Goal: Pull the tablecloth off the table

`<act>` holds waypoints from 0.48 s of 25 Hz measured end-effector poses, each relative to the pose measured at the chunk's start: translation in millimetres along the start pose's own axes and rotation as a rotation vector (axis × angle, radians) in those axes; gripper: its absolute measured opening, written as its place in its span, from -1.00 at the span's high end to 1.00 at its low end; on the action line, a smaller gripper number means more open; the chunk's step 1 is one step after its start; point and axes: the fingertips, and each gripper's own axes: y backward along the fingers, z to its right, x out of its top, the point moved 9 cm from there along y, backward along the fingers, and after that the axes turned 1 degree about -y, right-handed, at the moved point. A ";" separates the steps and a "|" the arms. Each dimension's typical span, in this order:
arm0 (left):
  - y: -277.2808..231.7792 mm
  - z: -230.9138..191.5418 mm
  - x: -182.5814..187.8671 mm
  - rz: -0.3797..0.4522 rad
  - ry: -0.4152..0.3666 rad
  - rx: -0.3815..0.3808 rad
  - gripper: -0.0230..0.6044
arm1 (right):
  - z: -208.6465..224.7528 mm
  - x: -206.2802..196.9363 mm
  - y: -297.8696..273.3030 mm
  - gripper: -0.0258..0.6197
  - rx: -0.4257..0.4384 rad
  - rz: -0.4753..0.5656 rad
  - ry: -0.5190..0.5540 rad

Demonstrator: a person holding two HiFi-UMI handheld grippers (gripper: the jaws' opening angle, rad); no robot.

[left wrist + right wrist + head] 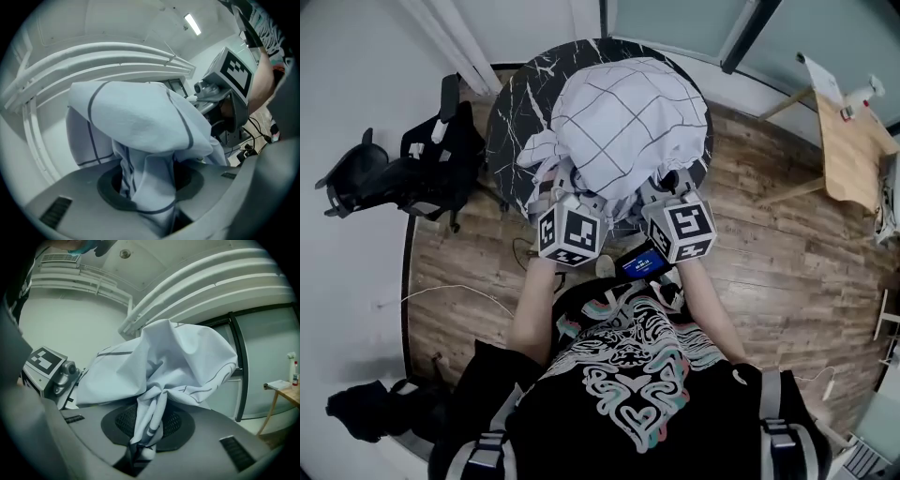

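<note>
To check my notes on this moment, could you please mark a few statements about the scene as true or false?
1. The left claw is shut on the tablecloth. True.
2. The right claw is open and empty. False: it is also clamped on a fold of the tablecloth.
3. The tablecloth lies flat over the whole table. False: it is bunched up, and the table's dark marbled top is bare on the left.
4. The tablecloth is white with a dark grid of lines. True.
5. In the head view, a black chair stands to the left of the table. True.
</note>
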 end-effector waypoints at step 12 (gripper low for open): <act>-5.4 15.2 28.6 -0.031 0.010 0.072 0.37 | 22.3 12.2 14.2 0.71 0.054 0.020 -0.019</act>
